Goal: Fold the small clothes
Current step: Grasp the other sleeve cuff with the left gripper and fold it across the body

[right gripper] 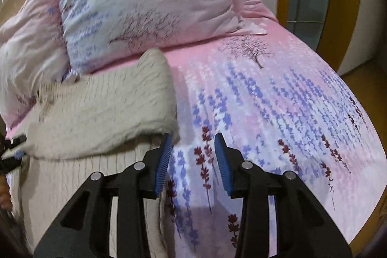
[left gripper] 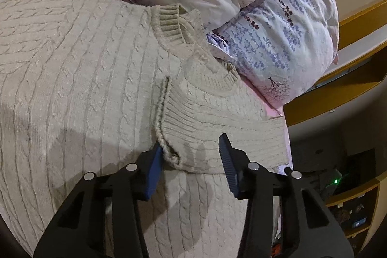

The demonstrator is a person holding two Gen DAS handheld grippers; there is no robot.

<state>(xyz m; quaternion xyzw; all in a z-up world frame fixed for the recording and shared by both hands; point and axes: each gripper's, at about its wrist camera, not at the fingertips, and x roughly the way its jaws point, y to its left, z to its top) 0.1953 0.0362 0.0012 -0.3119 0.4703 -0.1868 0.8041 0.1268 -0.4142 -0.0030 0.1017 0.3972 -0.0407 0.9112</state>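
Cream cable-knit wool fills most of my left view: the sweater [left gripper: 79, 79] lies flat on the bed [right gripper: 266, 98], neck toward the pillows, because a flat body is what lets the sleeves cross over it cleanly. One sleeve [left gripper: 217, 117] is already laid across the chest, its ribbed cuff [left gripper: 169, 137] ending just beyond my left tongs [left gripper: 191, 149]. Those tongs are spread wide and grip nothing; the left blade touches the cuff's edge, the right one hovers over the sleeve. I judge I am either setting the cuff down or about to pinch it.

My right tongs [right gripper: 193, 149] are also released, parted over bare floral sheet just right of the sweater's folded edge [right gripper: 116, 117]. That edge sits doubled up and puffy, so I take it as the side fold in progress.

A floral pillow [right gripper: 145, 6] and a bunched duvet [left gripper: 285, 40] press close at the far end, crowding the collar [left gripper: 174, 23].

Much is unclear. The right view is smeared by motion. The hem and near end of the sweater are hidden under my tongs' black frames. At the right view's left edge a dark, blue-tipped shape is cut off; probably my other tool, but I cannot be sure.
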